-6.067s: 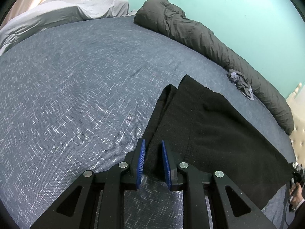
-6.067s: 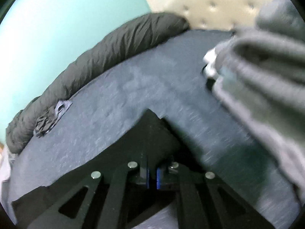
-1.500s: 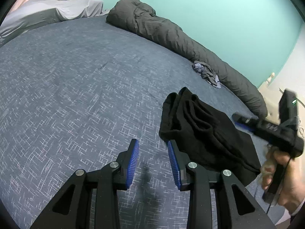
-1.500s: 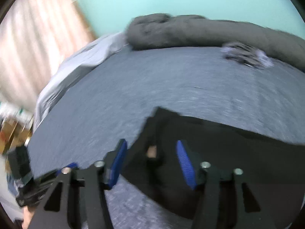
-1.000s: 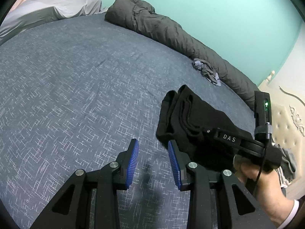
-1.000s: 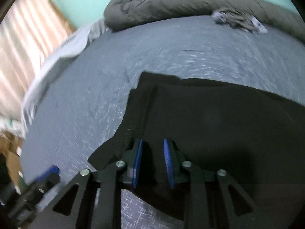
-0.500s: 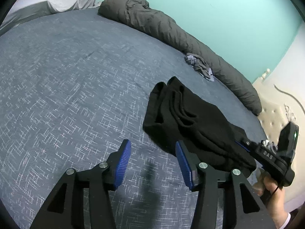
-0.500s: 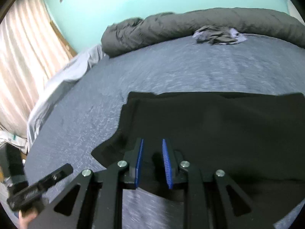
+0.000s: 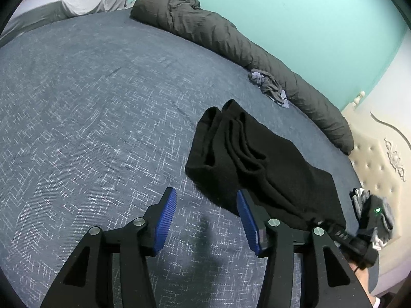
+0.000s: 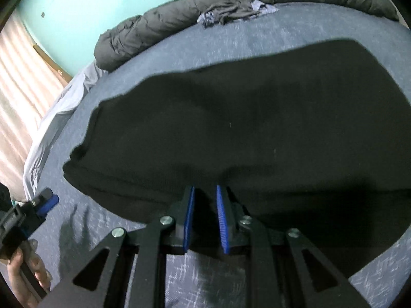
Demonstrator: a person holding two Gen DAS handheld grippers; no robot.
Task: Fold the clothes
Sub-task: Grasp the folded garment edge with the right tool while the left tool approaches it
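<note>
Covering nearly everything in both views, the bed (image 9: 77, 102) wears a blue-grey cover with a pale crosshatch weave. Along its far edge, against the turquoise wall (image 9: 295, 12), lies a long rolled dark grey duvet (image 9: 231, 41), and a pale grey sheet (image 9: 64, 2) is bunched at the far left corner. A cream tufted headboard (image 9: 372, 159) stands at the right edge.

On the right half of the bed lies the black garment (image 9: 262, 164), folded into a long strip with bunched layers at its far end; its near end reaches toward the near right corner. A small crumpled grey cloth (image 9: 269, 87) sits touching the duvet, well apart from the black garment.

The left gripper (image 9: 205, 210) hovers over bare cover just beside the garment's near-left edge, its blue pads spread wide with nothing between them. The right gripper (image 10: 204, 215) is at the garment's near edge with its pads a narrow gap apart; black fabric lies right at the tips, but whether it is pinched I cannot tell. A hand (image 10: 23, 277) holding the left tool shows at the lower left of the right wrist view.
</note>
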